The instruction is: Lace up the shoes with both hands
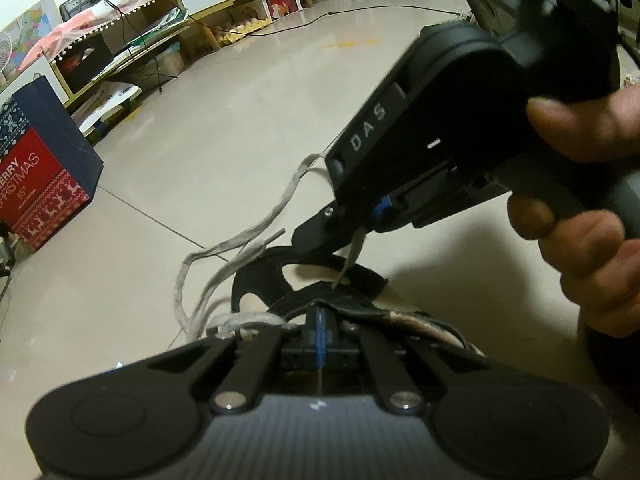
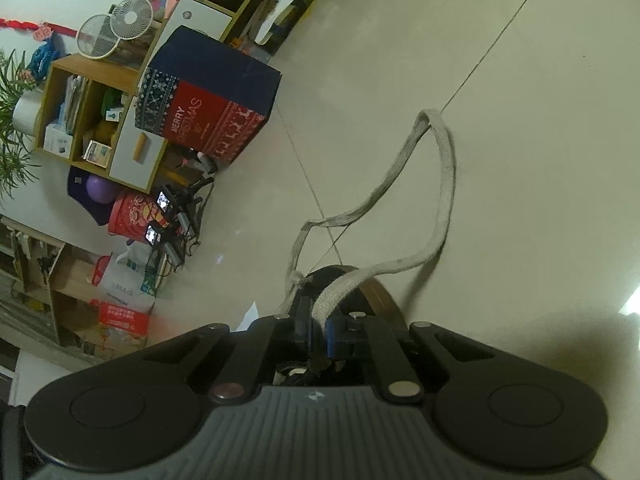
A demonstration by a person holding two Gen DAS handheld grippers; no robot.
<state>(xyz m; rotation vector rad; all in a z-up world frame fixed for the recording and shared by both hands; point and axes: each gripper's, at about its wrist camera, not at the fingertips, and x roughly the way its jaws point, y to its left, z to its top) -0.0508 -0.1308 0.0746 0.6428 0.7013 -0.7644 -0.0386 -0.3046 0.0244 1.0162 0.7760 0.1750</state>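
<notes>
The left gripper (image 1: 320,332) is sitting fully closed, its blue-edged pads pinching the dark shoe (image 1: 320,300) at the edge of its upper, most likely to be pinning the shoe to the tiled floor (image 1: 224,152) so it is not sliding while the other side is working; the shoe is lying low on the floor, right in front of both cameras, its dark opening facing up

The right gripper (image 2: 320,334) is holding the grey lace (image 2: 446,184) in a narrow grip, the flat band passing between its pads; in the left wrist view the lace is running taut from those tips (image 1: 358,236) straight down into the upper, which I am judging to be a pull through an eyelet, or a tightening of a pass just made; a hand (image 1: 580,200) is wrapping around the right gripper's handle

The rest of the lace is trailing away over the floor in a long loose loop, with more slack strands lying just beside the shoe's left side, so there is plenty of length to draw; open floor is stretching ahead and to the right; the Christmas gift bag (image 2: 212,96) is standing well apart on the left, and the low shelves (image 1: 132,44) are further off, so pulling up and away is looking unobstructed; the loose loop could be snagging under the shoe
</notes>
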